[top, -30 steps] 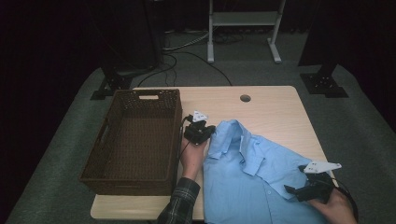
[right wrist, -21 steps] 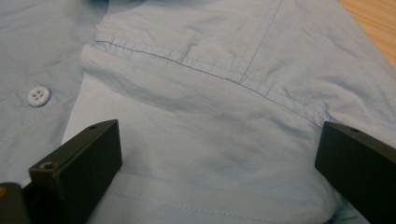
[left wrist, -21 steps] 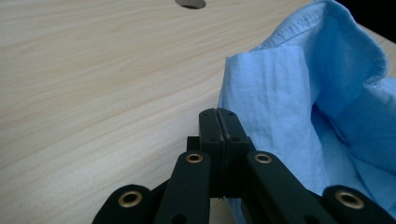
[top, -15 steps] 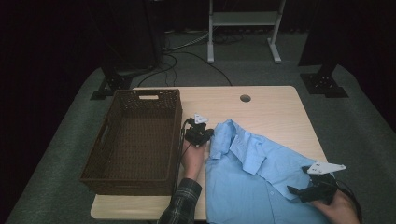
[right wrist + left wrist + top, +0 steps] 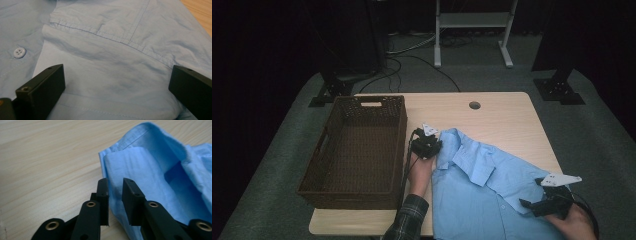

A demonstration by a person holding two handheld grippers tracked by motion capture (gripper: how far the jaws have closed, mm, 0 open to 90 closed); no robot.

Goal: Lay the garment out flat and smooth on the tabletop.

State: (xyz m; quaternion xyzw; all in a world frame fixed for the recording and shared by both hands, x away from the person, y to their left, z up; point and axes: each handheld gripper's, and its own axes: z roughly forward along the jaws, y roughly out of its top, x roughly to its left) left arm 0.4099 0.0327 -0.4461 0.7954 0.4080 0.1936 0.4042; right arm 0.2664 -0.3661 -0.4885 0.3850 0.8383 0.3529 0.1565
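Brown basket (image 5: 357,145) just left of shirt (image 5: 492,200) — nothing between.

Black hand-held gripper (image 5: 428,145), grey plate, plaid sleeve (image 5: 408,220)

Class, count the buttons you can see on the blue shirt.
2: one white button in the right gripper view, another on the shirt front; more may be hidden.

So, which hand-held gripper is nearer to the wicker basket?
Left. The left hand-held gripper is just beside the wicker basket's right wall, at the blue shirt's collar edge. The right hand-held gripper rests far across the shirt, near the table's right edge.
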